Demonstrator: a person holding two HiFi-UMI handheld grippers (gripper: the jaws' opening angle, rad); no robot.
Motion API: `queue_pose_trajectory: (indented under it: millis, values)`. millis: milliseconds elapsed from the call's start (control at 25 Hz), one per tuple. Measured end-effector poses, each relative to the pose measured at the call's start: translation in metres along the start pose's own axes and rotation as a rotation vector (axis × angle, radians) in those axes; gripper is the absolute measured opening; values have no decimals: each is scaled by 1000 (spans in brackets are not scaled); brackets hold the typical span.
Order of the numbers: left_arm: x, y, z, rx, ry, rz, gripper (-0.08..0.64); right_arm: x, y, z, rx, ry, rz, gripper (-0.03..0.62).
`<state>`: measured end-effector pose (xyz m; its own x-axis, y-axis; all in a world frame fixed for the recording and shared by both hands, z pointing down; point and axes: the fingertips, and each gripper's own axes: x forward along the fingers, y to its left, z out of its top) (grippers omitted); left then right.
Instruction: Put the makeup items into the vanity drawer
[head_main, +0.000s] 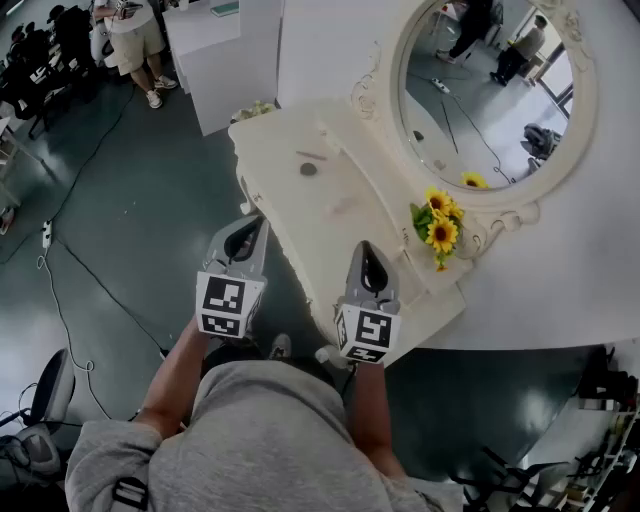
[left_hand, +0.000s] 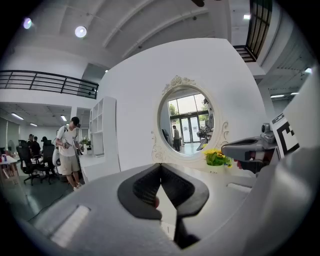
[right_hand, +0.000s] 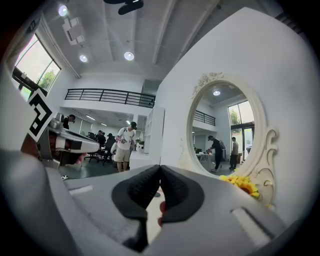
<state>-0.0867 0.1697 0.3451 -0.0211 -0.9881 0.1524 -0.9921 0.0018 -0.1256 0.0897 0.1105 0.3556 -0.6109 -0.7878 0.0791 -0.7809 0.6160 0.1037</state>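
The cream vanity table (head_main: 380, 235) stands in front of me under an oval mirror (head_main: 492, 90). On its top lie a thin stick-like item (head_main: 311, 155), a small round dark item (head_main: 308, 169) and a pale pinkish item (head_main: 340, 207). My left gripper (head_main: 245, 228) hangs off the table's near left side, jaws shut and empty. My right gripper (head_main: 365, 250) hovers over the table's front edge, also shut with nothing in it. The left gripper view shows closed pads (left_hand: 160, 169); the right gripper view shows the same (right_hand: 160, 170). No open drawer shows.
Sunflowers (head_main: 438, 225) stand at the mirror's base on the right of the tabletop. A white cabinet (head_main: 215, 50) and a person (head_main: 135, 40) are beyond the table at the far left. Cables (head_main: 60, 250) and office chairs (head_main: 45, 400) are on the dark floor.
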Motion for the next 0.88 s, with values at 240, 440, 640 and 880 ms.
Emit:
queue_pose_trajectory:
  millis: [240,440,640,880]
  values:
    - [6,-3,3,2,-2,-6,11,5,-6,1,1,5,-4,3]
    - [14,-4,3,5,-2,-21,11,10,-8,-1,-2,11,-16,3]
    - [34,-1,3,8,6,-51,11,22,-14,-4,8,20,-39,3]
    - [77,7,2,19,7,-124,11,50,-25,-11,30,42,-102,3]
